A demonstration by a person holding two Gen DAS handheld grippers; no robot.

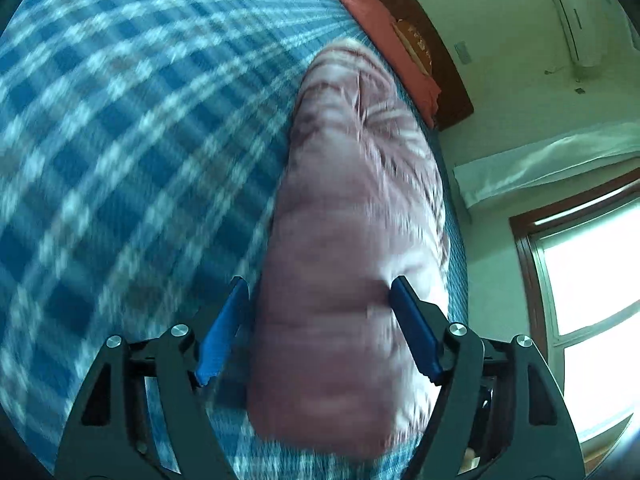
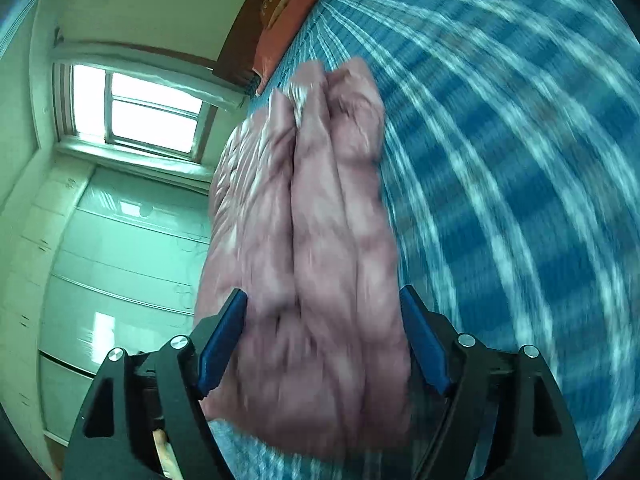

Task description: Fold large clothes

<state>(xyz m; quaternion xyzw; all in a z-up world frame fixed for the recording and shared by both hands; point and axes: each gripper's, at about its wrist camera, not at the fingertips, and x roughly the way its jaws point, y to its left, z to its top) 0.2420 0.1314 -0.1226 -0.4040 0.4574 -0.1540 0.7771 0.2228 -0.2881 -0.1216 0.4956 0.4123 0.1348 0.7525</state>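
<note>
A bulky pink quilted garment lies bunched lengthwise in a thick roll on the bed's blue-and-white plaid cover. My left gripper is open and straddles its near end. The right blue pad is at the fabric's edge, and the left pad stands just off it. From the other side, the same garment shows several long folds on the plaid cover. My right gripper is open wide, with the bundle filling the gap between its pads. Both views are motion-blurred.
A red pillow lies against a dark wooden headboard at the bed's far end. An air conditioner hangs on the wall and a bright window is beside the bed. Pale wardrobe doors stand below a window.
</note>
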